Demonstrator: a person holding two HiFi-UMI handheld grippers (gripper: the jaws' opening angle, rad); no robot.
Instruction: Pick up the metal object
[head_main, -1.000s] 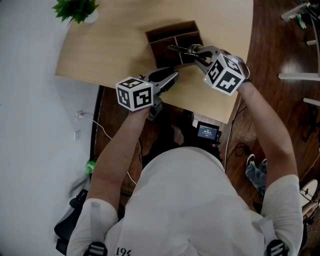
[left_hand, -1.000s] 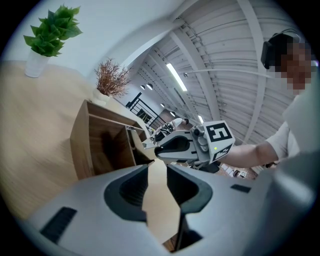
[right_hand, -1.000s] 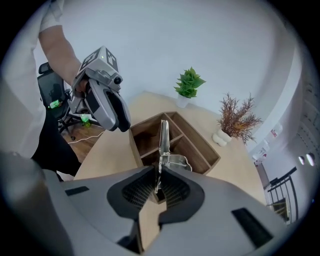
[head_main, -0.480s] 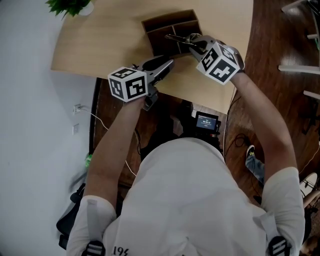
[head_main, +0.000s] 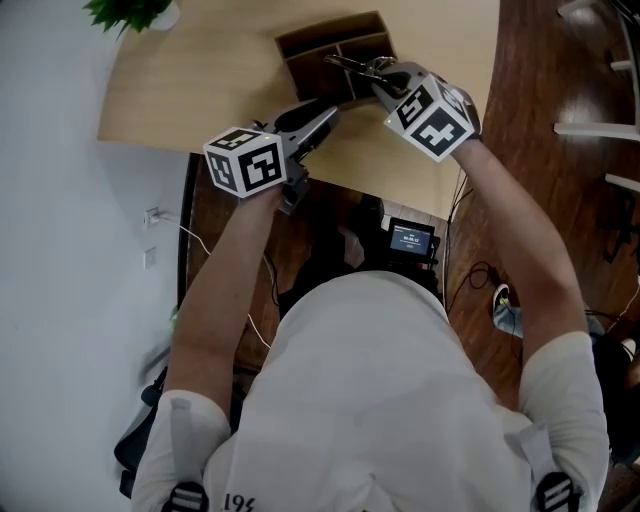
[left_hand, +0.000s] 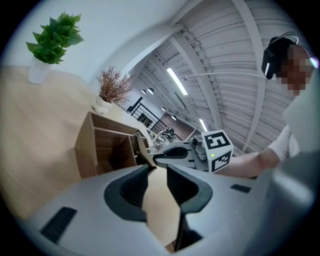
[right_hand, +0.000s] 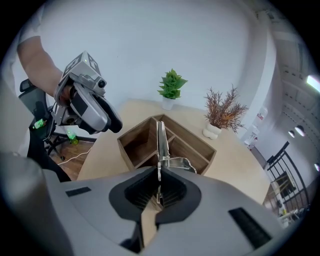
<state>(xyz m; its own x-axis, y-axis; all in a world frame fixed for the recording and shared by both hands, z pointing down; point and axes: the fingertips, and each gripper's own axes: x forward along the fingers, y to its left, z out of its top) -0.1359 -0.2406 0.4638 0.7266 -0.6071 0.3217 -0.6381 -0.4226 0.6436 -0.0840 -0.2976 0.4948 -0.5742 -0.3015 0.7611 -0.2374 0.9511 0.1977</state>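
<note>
Nothing much moved: both claws sit as a second ago. Right claw (right_hand: 158, 190) stays clamped on the thin metal tool (right_hand: 160, 142), which juts ahead of it over the wooden divider box (right_hand: 129, 150). Left claw (left_hand: 156, 176) apart, empty. Grasp looks secured; lifting clear likely remains.

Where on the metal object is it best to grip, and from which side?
I would grip the metal object by its thin flat strip, from its near end, as the right tool does: its flat faces suit the jaws.
</note>
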